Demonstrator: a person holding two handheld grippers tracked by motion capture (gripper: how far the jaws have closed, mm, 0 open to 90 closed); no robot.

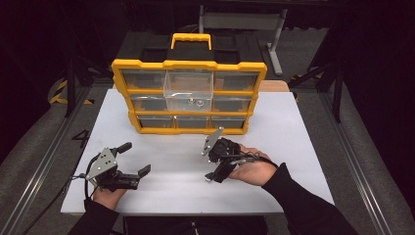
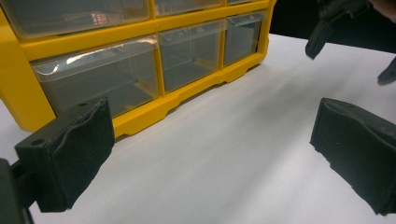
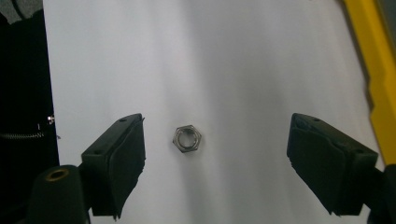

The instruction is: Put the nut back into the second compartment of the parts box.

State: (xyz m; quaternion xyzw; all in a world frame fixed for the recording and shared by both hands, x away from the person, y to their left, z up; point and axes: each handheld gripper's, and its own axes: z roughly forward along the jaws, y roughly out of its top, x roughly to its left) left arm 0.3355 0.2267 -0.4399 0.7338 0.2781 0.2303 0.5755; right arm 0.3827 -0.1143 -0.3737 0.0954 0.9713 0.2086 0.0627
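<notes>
Hardware on the bare worktop [image 1: 303, 147] counts one: a single hex nut [image 3: 187, 139], lying flat with its bore facing up, so no long axis shows. It sits between the right gripper's [image 3: 215, 158] open jaws, touching neither, with white surface all around. The yellow organizer [image 1: 189, 98] stands at twelve o'clock with nine drawers, the pulled-out middle drawer [image 1: 189, 90] holding two small metal pieces. The left gripper [image 1: 133, 159], at eight o'clock, holds its jaws open and empty.
</notes>
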